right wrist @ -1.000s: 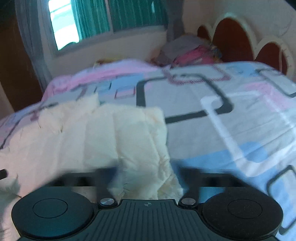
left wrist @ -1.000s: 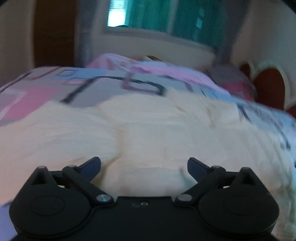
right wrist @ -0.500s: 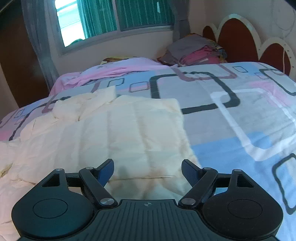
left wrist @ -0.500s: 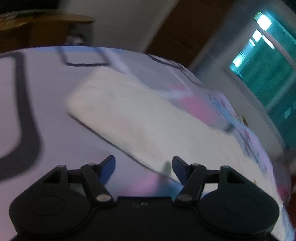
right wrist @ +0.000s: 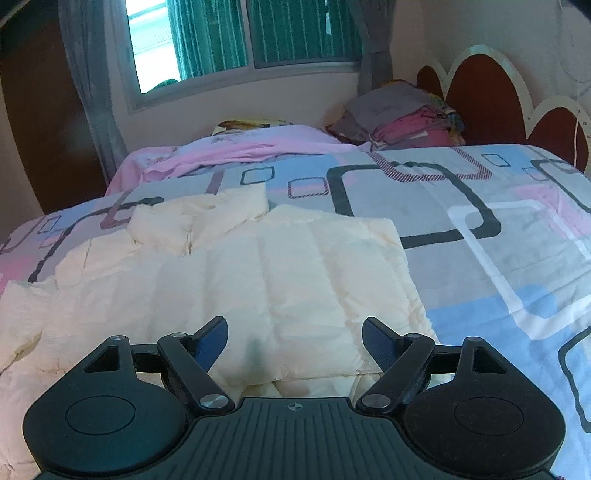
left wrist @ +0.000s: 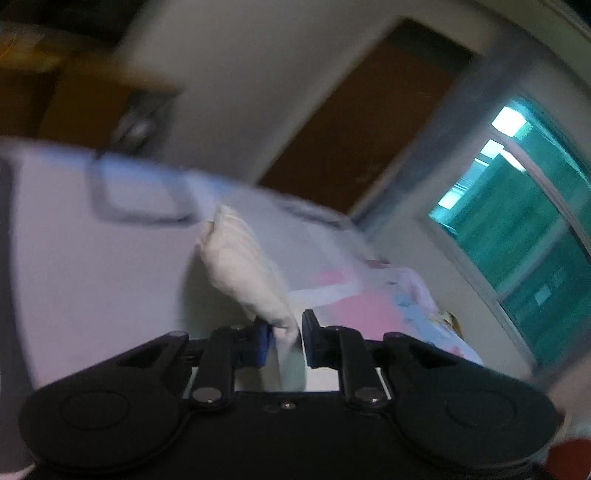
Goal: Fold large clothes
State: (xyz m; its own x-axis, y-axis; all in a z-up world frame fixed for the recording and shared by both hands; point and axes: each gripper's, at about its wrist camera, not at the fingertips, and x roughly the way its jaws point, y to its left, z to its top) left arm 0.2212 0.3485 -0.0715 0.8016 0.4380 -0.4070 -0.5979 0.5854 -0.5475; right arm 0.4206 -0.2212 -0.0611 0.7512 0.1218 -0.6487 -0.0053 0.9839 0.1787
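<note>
A cream quilted jacket point(right wrist: 258, 273) lies spread on the patterned bedspread point(right wrist: 480, 229), collar toward the window. My right gripper point(right wrist: 294, 338) is open and empty, just above the jacket's near folded edge. In the blurred, tilted left wrist view my left gripper point(left wrist: 287, 334) is shut on a cream sleeve point(left wrist: 243, 269) of the jacket, which stretches away from the jaws across the bedspread point(left wrist: 92, 266).
A pink sheet point(right wrist: 240, 151) and a pile of folded clothes point(right wrist: 406, 114) lie at the bed's far side by the red headboard point(right wrist: 480, 96). A green-curtained window point(right wrist: 243, 33) is behind. A brown door point(left wrist: 362, 122) shows left.
My left gripper swung left and closed on the cream sleeve; it was open before. My right gripper stayed open over the jacket's near edge.
</note>
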